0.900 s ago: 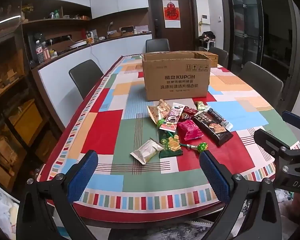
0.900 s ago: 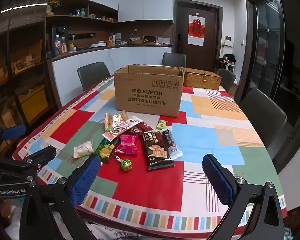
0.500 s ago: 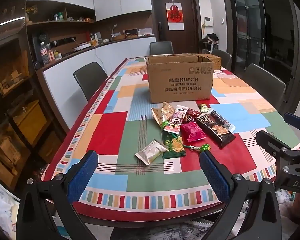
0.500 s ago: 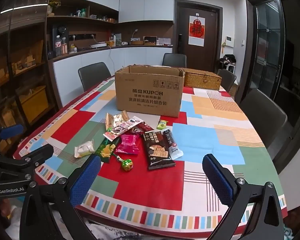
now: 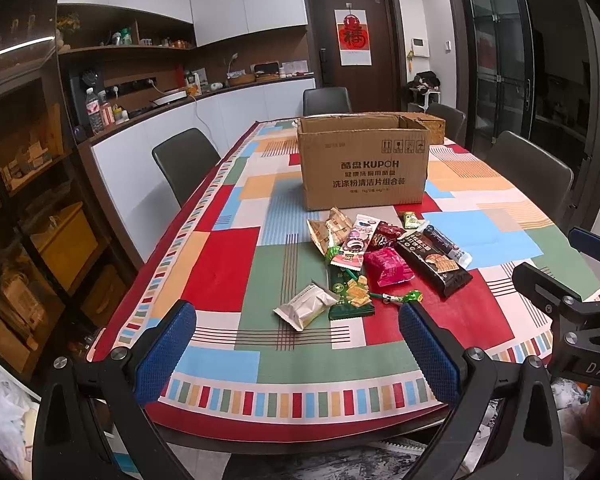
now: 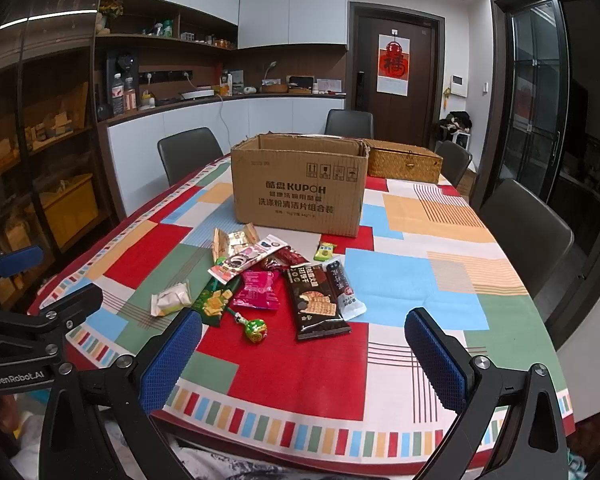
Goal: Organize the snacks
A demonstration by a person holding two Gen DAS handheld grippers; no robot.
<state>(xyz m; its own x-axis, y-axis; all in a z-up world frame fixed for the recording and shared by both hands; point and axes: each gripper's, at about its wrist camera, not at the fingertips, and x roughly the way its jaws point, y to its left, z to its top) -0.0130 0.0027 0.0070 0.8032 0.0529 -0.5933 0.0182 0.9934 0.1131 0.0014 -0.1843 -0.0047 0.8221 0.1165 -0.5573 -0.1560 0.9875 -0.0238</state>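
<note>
Several snack packets lie in a pile on the patchwork tablecloth in front of an open cardboard box [image 5: 363, 164] [image 6: 299, 188]. Among them are a white packet [image 5: 306, 306] [image 6: 171, 299], a pink packet [image 5: 387, 267] [image 6: 257, 290], a dark biscuit packet [image 5: 434, 266] [image 6: 315, 303], a green packet [image 5: 350, 294] [image 6: 214, 302] and a green lollipop [image 5: 408, 298] [image 6: 254, 328]. My left gripper [image 5: 296, 350] is open and empty over the near table edge, short of the white packet. My right gripper [image 6: 303, 358] is open and empty, short of the lollipop.
A woven basket [image 6: 404, 164] stands behind the box on its right. Dark chairs [image 5: 186, 160] [image 6: 528, 232] line both table sides. Cabinets and a counter run along the left wall. Each gripper shows at the edge of the other's view [image 5: 572, 304] [image 6: 32, 320].
Both grippers have tilted or risen slightly, so the table and box sit a little lower in view. The snacks have not moved. Both stay open.
</note>
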